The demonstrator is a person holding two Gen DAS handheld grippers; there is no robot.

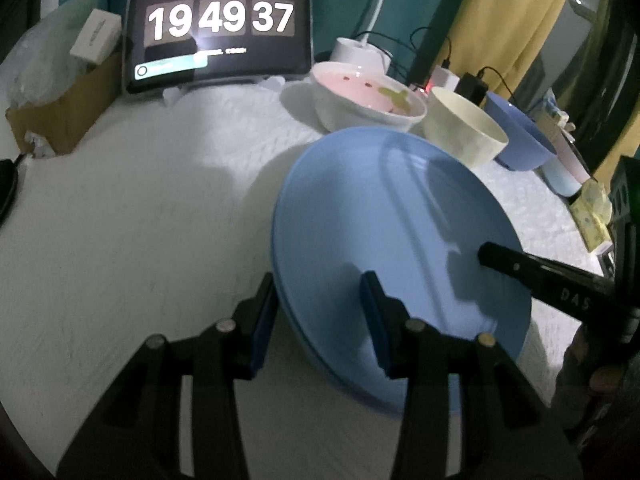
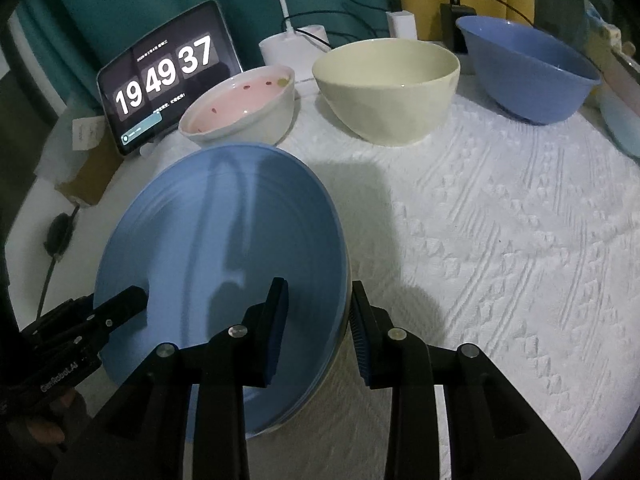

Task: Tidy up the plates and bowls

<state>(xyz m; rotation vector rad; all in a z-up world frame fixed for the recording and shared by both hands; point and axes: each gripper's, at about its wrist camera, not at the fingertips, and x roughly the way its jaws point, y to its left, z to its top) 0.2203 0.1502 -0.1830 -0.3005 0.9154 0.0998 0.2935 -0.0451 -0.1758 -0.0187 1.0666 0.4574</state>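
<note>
Holds the left gripper (image 1: pixel 318 320) slanted down toward the desk (image 2: pixel 500 240), jaws clenched on the left edge of the blue plate (image 1: pixel 400 220), with one finger on top and one out past the rim. Holds the right gripper (image 2: pixel 320 320) the same way, slanted down, jaws grasping the other edge of the same plate. Carries the plate tipped between the two, over the white bumpy cloth, with a dark shadow under it. Sits in front of three bowls in a row at the back: pink bowl (image 1: pixel 368 96), cream bowl (image 1: pixel 464 128), blue bowl (image 2: pixel 528 68). Shows, in the left view, a brown box (image 1: pixel 60 120) with a small white box (image 1: pixel 96 36) on it, right beside the clock screen (image 1: pixel 218 28). Shows there only a slice of the blue bowl behind the cream one, and one black finger of the right gripper lying over the plate's far side. Shows, in the right view, the whole blue bowl, a wide bare stretch of cloth on the right, and the left gripper poking in from the lower left corner.
</note>
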